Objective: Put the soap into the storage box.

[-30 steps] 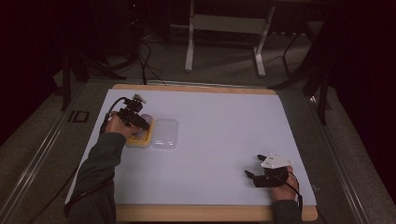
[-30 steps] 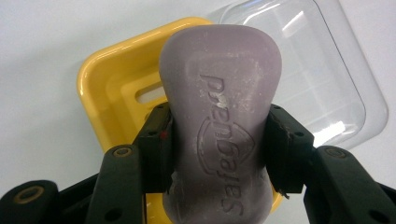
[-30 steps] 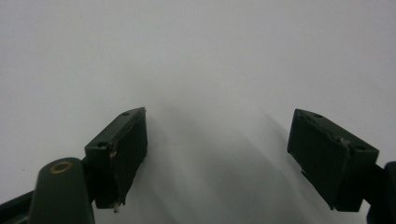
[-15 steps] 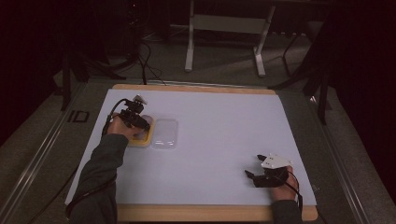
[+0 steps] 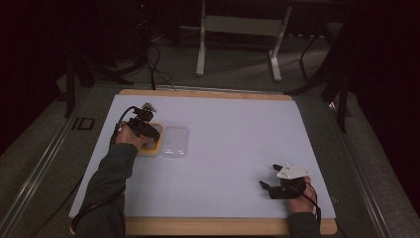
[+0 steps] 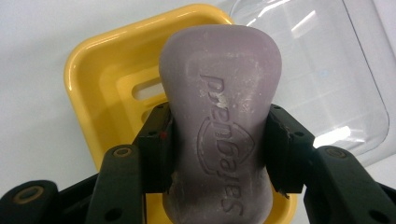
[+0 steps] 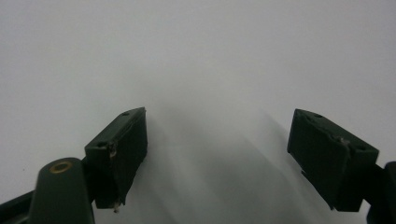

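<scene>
the left tool is clenched on a mauve, waisted bar of soap with a stamped logo, its black pads pressing both narrow sides. the soap sits over the yellow plastic soap dish (whether it touches the dish i cannot tell), just beside a clear plastic lid. the right tool is released, its jaws spread wide over the white counter, well apart from the dish.

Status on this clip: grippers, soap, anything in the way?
Left gripper shut on purple soap bar above yellow soap dish. Right gripper open, idle. Clear plastic lid beside dish.
</scene>
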